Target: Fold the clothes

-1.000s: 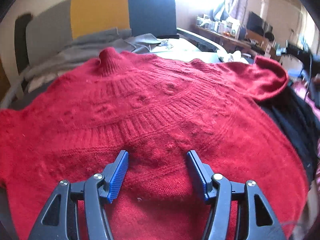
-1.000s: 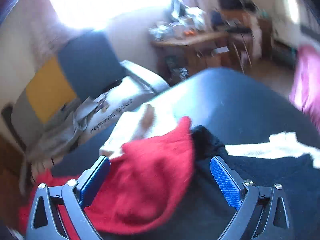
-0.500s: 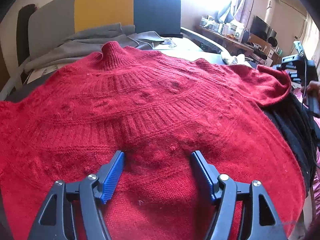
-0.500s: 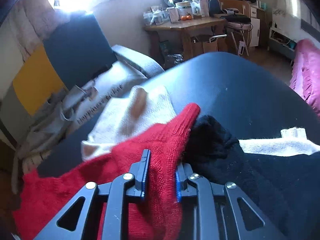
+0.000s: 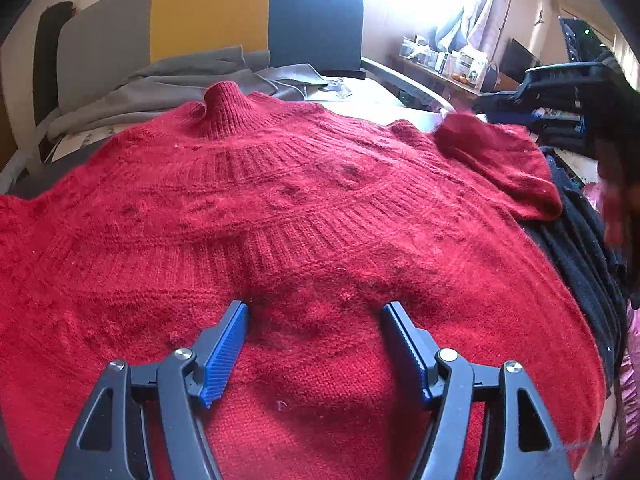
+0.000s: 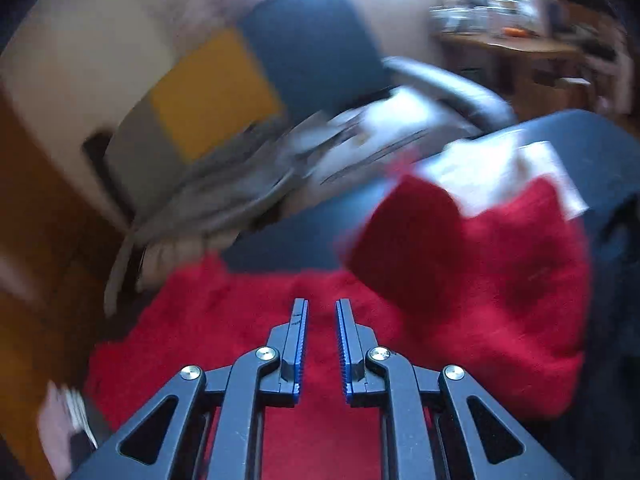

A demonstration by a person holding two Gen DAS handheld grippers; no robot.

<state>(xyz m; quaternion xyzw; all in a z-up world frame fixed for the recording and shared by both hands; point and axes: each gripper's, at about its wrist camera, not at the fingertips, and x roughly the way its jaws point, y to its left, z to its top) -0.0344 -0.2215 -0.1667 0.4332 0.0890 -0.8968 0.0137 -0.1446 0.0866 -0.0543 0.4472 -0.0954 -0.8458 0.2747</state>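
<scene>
Red knit turtleneck sweater [image 5: 304,216] spread flat, front up, collar away from the left camera; fills most of the left wrist view. Its right sleeve [image 5: 500,160] is folded inward over the shoulder. Grey garments [image 5: 180,76] heaped behind the collar, against a grey, yellow and dark blue chair back [image 5: 208,12]. Black clothing [image 5: 580,248] just beside the sweater's right edge. Left gripper [image 5: 316,320] low over the sweater body, jaws spread wide, nothing between them. Right gripper [image 6: 322,312] over red knit, jaws nearly together with a narrow empty gap; view blurred.
</scene>
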